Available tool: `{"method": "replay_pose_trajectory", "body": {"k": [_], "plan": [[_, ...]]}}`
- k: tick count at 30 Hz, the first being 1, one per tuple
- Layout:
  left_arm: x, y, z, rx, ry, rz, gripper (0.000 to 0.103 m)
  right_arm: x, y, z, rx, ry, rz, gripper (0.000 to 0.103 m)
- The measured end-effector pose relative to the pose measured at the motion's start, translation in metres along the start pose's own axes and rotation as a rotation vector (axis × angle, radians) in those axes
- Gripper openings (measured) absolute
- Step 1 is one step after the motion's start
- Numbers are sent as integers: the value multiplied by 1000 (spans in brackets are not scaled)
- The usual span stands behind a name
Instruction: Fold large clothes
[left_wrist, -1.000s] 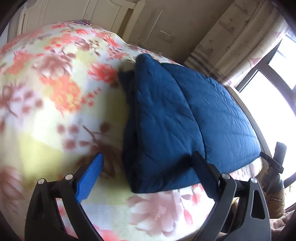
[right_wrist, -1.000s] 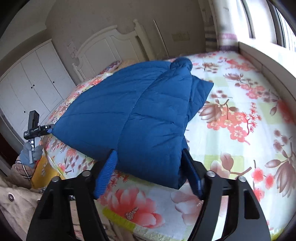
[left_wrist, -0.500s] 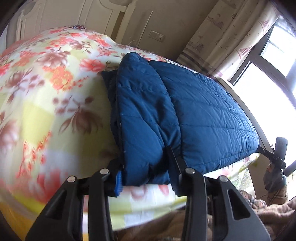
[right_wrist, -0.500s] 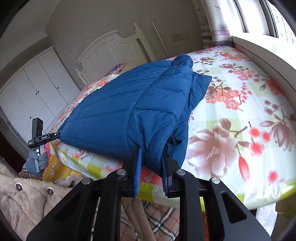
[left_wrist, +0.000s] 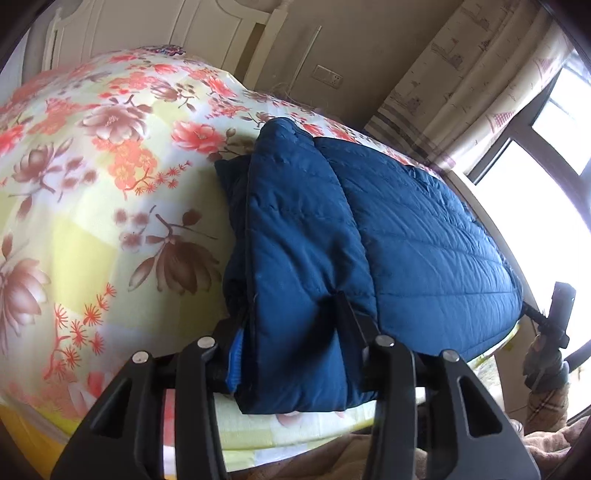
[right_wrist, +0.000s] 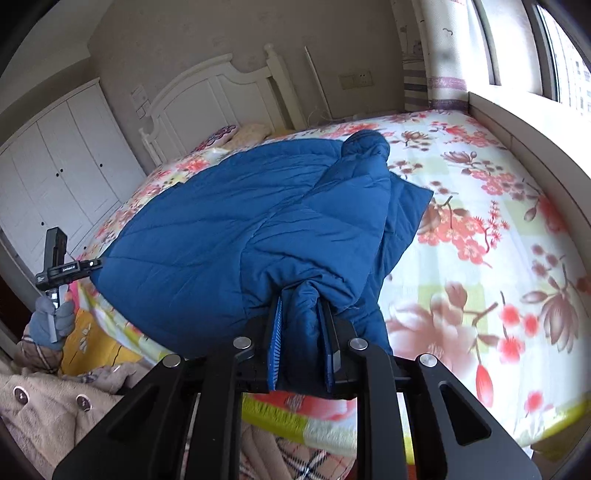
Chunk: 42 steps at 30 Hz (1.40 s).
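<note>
The jacket (left_wrist: 388, 236) lies on the bed (left_wrist: 110, 206); the left tool (left_wrist: 291, 332), easing open, and the right tool (right_wrist: 301, 325) each pinch its near hem.

The right gripper (right_wrist: 303, 332) pinches a bunched edge of the blue quilted jacket (right_wrist: 236, 236) between its 2 fingers (right_wrist: 275, 339) at 6 o'clock. The jacket spreads over the floral bed (right_wrist: 498, 229) toward 12 o'clock. At 9 o'clock the left gripper (right_wrist: 88, 264), in a gloved hand (right_wrist: 51, 321), meets the jacket's far corner. A white headboard (right_wrist: 214, 96) stands at 11 o'clock.
</note>
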<state>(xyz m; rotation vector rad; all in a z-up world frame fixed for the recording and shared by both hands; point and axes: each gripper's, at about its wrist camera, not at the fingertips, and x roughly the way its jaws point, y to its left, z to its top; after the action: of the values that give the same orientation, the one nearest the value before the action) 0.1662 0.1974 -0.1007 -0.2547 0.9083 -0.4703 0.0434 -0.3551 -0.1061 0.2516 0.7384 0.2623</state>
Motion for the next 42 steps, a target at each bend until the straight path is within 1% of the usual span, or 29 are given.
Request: {"method": "replay_pose_trajectory", "body": {"k": [2,3,4,5,6,7,8,9,11,12,13,14,15,16,17,18,19,21,23,24,25,26,27,28,30,33,36,40,42], "plan": [[-6,-1,-3,-13,-7,37,56,-4,2,-2,-3,14,-29,21],[-15,-3,-3,1,-26,82,68,-9,2,-2,-18,26,-45,26],[-23,-4,-3,11,-48,108,76,-16,2,-1,-40,41,-67,34],[-36,-5,-2,19,-83,138,78,-27,3,5,-74,31,-135,41],[-47,-6,1,22,-121,167,84,-36,5,12,-95,-1,-203,66],[-60,-10,9,24,-175,205,90,-44,8,21,-114,-45,-261,76],[-68,-16,17,34,-216,220,92,-50,14,34,-131,-91,-275,80],[-73,-28,32,60,-259,212,94,-54,24,52,-149,-144,-257,80],[-69,-52,55,85,-300,211,101,-44,55,85,-188,-220,-204,80],[-60,-70,71,90,-329,212,101,-36,70,96,-207,-233,-177,80],[-47,-87,83,107,-329,212,101,-19,93,110,-254,-238,-145,77],[-27,-103,95,136,-303,227,101,2,118,120,-327,-232,-144,76],[-10,-116,104,162,-271,247,101,20,139,126,-395,-220,-164,68],[20,-133,114,201,-212,275,101,39,157,129,-462,-201,-182,53],[43,-144,121,226,-165,288,101,61,175,132,-534,-172,-189,44],[74,-157,129,264,-100,300,100,87,189,135,-596,-117,-180,31],[91,-165,135,293,-66,314,100,110,195,138,-623,-62,-174,29],[134,-179,149,376,-18,377,100,157,194,145,-662,37,-195,29],[167,-181,160,433,-1,443,100,212,172,150,-673,158,-260,29],[186,-180,164,468,-3,478,100,234,156,151,-648,207,-283,29],[200,-176,165,487,-1,491,100,247,138,154,-578,238,-251,23],[218,-169,168,482,18,474,100,250,117,166,-460,222,-190,18],[230,-163,174,457,37,459,100,249,106,170,-400,208,-167,13],[235,-154,179,417,35,423,100,249,97,174,-355,200,-147,10],[237,-140,185,367,38,364,100,248,88,174,-312,199,-112,10],[236,-127,188,310,54,308,101,251,99,173,-325,193,-130,10],[237,-128,187,311,52,311,101,252,112,168,-369,183,-178,10],[237,-130,185,324,49,332,101,247,138,171,-453,203,-291,12],[237,-129,185,321,52,330,101,229,161,173,-479,148,-223,15]]}}
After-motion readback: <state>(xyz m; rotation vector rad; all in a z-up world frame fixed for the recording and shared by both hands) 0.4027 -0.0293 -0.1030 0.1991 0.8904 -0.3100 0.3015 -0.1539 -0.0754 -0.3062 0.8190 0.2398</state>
